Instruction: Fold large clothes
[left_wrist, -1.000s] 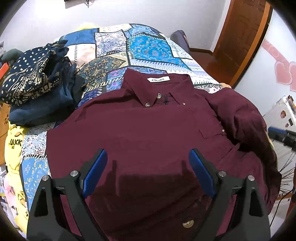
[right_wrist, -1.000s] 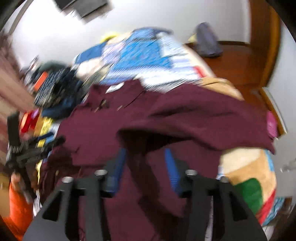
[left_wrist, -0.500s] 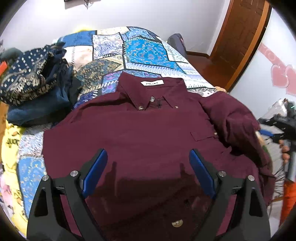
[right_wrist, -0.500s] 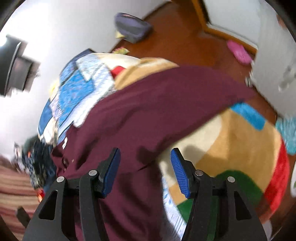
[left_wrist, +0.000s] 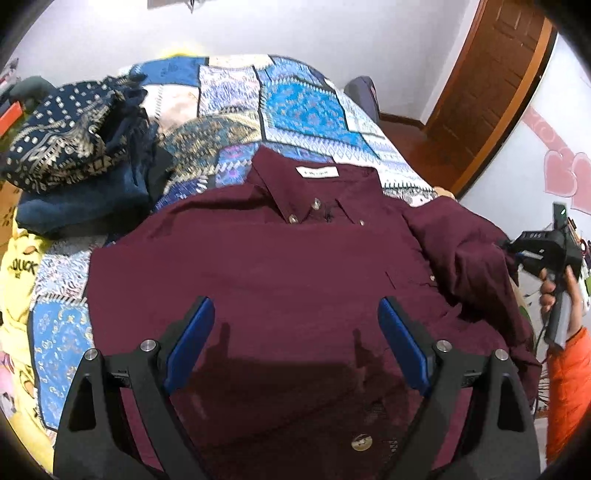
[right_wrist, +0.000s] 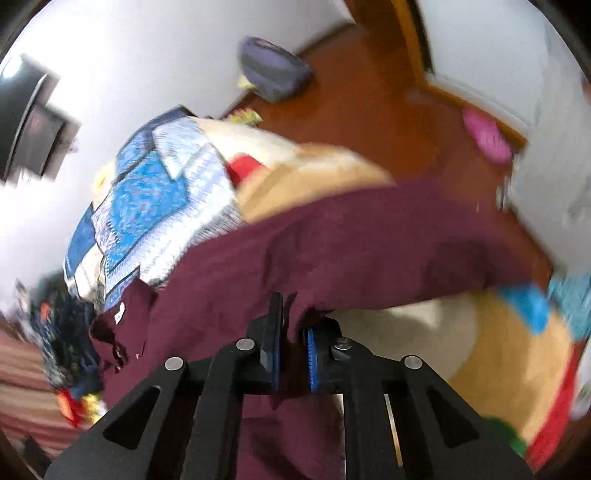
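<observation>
A maroon button-up shirt lies front up on the patchwork bed, collar toward the far end. Its right sleeve is bunched at the bed's right edge. My left gripper is open and empty, hovering over the shirt's lower body. My right gripper is shut on a fold of the shirt's right sleeve; it also shows in the left wrist view at the sleeve. The right wrist view is blurred.
A pile of dark blue patterned clothes sits at the bed's far left. A yellow printed cloth lies along the left edge. The patchwork quilt covers the bed. A wooden door and wooden floor are to the right.
My right gripper has closed from open onto the sleeve at the bed's right edge. My left gripper stayed open over the shirt and drew back slightly.
</observation>
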